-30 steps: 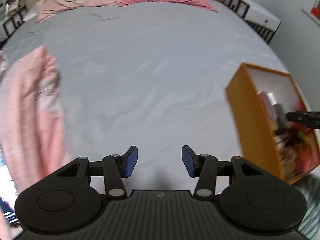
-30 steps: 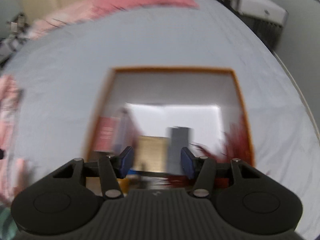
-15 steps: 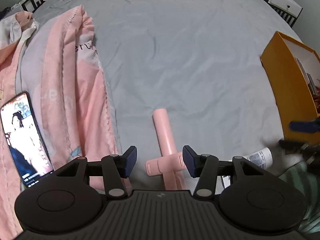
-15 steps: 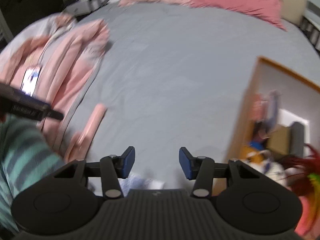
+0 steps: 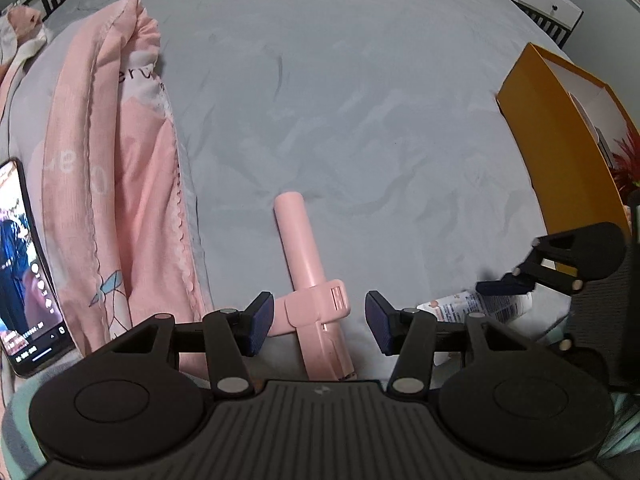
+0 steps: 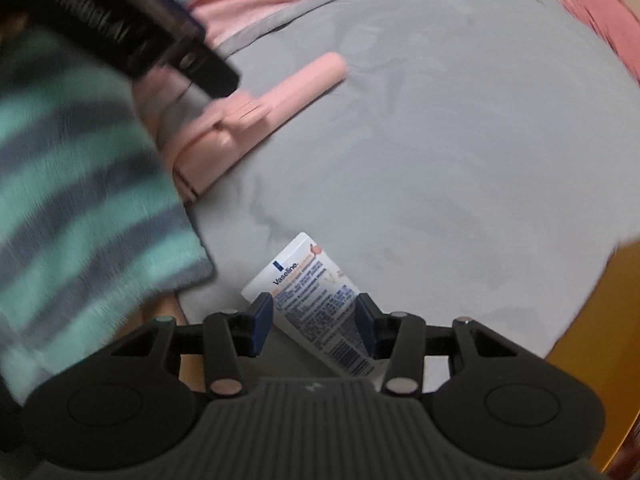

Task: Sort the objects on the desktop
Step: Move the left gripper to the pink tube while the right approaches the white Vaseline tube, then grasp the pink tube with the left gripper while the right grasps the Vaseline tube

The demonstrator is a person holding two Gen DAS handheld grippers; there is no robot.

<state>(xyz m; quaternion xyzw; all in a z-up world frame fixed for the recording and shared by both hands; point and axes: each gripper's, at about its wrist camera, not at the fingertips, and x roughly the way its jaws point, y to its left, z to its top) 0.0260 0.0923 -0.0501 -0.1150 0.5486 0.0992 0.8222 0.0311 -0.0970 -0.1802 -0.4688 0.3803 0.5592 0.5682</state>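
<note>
Both hand-held grippers point down over the grey bed (image 5: 360, 100). The left hand-held gripper (image 5: 320, 322) is spread, pads either side of the pink folding stick (image 5: 308, 276) but not touching it. The right hand-held gripper (image 6: 314, 324) is spread too, pads flanking the Vaseline tube (image 6: 316, 300), no clear contact. Risks: the soft sheet may give under a press, so the flat tube could slip or buckle; the stick's hinged clamp could swing if gripped off-centre. The two grippers work close together and could knock. The orange box (image 5: 560, 152) is cut off at the edge, contents mostly hidden. The tube's cap end is behind the gripper body. The right view is smeared, and a striped sleeve (image 6: 80, 200) covers its left side.
</note>
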